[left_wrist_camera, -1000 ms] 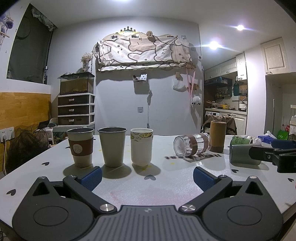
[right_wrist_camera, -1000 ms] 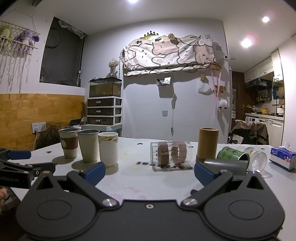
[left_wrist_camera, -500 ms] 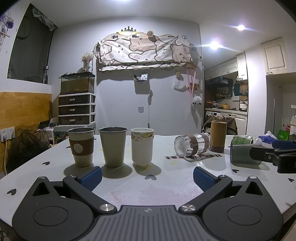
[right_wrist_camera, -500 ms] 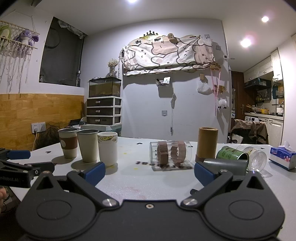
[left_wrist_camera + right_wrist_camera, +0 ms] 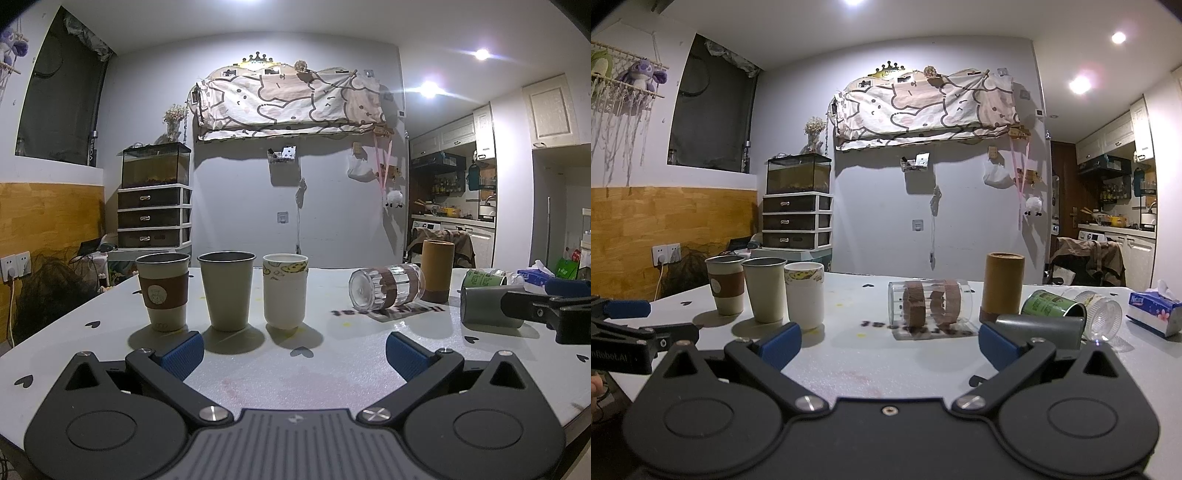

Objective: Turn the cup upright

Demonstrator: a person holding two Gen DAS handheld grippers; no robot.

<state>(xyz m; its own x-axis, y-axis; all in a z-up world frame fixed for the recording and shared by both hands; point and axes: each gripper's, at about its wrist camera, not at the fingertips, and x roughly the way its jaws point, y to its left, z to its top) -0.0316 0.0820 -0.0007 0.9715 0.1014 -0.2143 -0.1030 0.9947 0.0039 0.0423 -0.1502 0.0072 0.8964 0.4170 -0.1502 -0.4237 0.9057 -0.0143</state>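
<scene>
Here, both grippers are held low over the white table (image 5: 258, 373), and nothing is gripped. The left gripper (image 5: 294, 349) is seen with its blue pads spread wide, bare tabletop between them. The right gripper (image 5: 889, 343) is likewise spread wide; its right pad (image 5: 997, 347) lies just in front of a grey cup (image 5: 1039, 330) that is tipped on its side — whether pad and cup touch cannot be told from this view.

Three cups are stood upright in a row on the left: a sleeved cup (image 5: 163, 291), a metal cup (image 5: 226, 290) and a white cup (image 5: 284, 290). Right of them, a clear cup (image 5: 386, 288) with brown bands is lain on its side, over dark lettering on the table. A brown tube (image 5: 437, 269) is stood just behind it. Further right, a green can (image 5: 1052, 304) and a ribbed glass (image 5: 1102, 317) are also lain on their sides, close beside the grey cup. A tissue pack (image 5: 1152, 308) is set at the far right.
</scene>
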